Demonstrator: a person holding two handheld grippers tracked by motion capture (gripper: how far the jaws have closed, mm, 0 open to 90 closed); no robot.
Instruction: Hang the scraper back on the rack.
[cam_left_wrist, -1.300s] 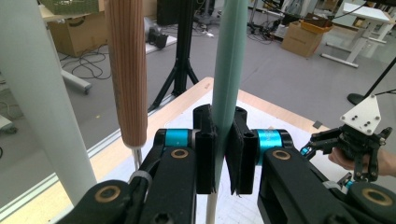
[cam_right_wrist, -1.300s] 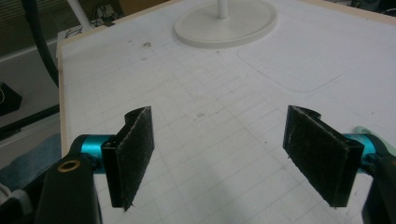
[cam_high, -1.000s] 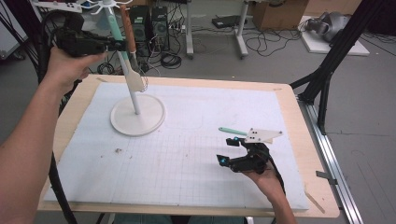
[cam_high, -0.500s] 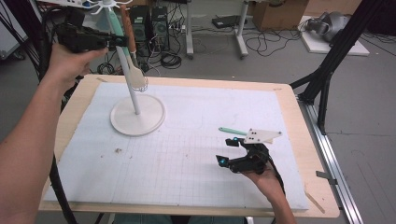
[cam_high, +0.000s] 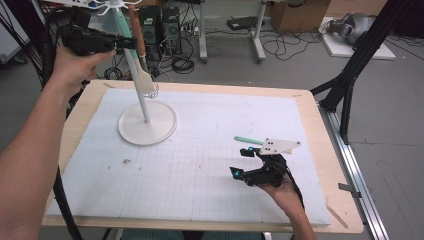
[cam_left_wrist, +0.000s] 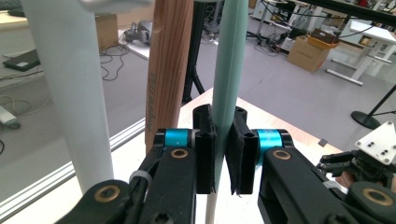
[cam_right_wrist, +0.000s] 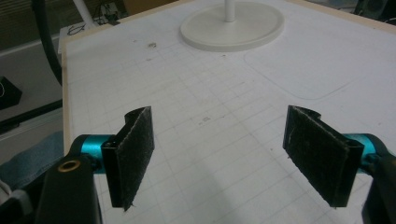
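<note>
L gripper (cam_left_wrist: 223, 154) jaws nearly shut, clamped on teal utensil handle (cam_left_wrist: 229, 60) running upright beside the white rack pole (cam_left_wrist: 70, 84), next to wooden handle (cam_left_wrist: 169, 60); R gripper (cam_right_wrist: 224, 154) wide open, empty, far off.

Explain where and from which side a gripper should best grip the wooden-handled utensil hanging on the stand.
Probably the straight wooden handle, jaws closing across it. Come level from the open side away from the white pole, since the utensil hangs upright close beside it.
</note>
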